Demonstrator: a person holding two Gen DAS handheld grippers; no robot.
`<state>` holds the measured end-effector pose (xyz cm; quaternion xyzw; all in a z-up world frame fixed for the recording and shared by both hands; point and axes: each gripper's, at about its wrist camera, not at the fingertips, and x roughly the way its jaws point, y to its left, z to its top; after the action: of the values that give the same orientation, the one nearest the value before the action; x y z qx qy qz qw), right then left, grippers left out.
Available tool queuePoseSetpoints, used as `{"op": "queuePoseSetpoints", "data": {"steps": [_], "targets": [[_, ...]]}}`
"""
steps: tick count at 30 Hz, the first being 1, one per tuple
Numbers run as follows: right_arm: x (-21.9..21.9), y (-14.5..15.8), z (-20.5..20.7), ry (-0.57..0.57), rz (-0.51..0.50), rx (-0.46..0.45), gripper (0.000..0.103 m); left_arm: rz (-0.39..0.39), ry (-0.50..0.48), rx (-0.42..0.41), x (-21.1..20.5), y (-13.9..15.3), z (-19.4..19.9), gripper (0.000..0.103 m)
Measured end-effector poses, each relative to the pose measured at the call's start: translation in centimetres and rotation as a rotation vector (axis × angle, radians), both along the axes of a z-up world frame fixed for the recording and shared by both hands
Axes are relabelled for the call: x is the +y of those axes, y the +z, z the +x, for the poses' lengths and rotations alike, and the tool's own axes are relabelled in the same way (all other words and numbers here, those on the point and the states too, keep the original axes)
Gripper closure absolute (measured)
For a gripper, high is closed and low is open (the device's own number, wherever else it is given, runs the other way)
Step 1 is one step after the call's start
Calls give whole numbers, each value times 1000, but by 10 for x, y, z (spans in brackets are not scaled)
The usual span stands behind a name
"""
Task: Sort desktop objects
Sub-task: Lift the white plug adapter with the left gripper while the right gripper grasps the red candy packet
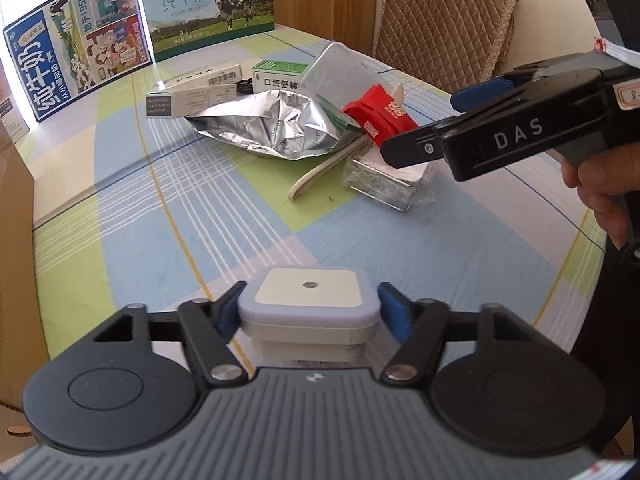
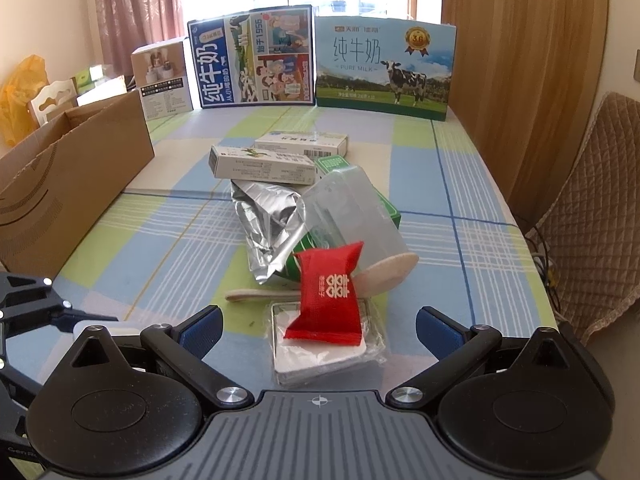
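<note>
The left gripper [image 1: 308,312] clamps a square white plug-in device [image 1: 308,300] between its blue pads, held clear of the checked tablecloth [image 1: 168,200], probably for carrying aside. The right gripper [image 2: 318,330] stands open, empty, poised over the red sachet [image 2: 332,292] at twelve o'clock, which leans on a wrapped tin [image 2: 324,356]; the cardboard box [image 2: 72,176] waits at ten o'clock.

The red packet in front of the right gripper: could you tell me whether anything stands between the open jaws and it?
Nothing visible does. The red packet lies on top of the plastic-wrapped box, uncovered, straight ahead of the open right gripper.
</note>
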<state>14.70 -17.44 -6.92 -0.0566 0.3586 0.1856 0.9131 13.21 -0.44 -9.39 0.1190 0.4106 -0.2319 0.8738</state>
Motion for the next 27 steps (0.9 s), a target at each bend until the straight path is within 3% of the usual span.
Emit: {"op": "queuePoseSetpoints", "data": {"steps": [10, 18, 27], "targets": [[15, -7, 19, -12, -21, -2, 30, -34, 74, 9, 12, 4, -5, 42], [18, -15, 20, -28, -82, -1, 72, -32, 88, 5, 14, 5, -9, 42], [11, 1, 0, -30, -56, -12, 76, -25, 106, -19, 15, 11, -12, 42]]}}
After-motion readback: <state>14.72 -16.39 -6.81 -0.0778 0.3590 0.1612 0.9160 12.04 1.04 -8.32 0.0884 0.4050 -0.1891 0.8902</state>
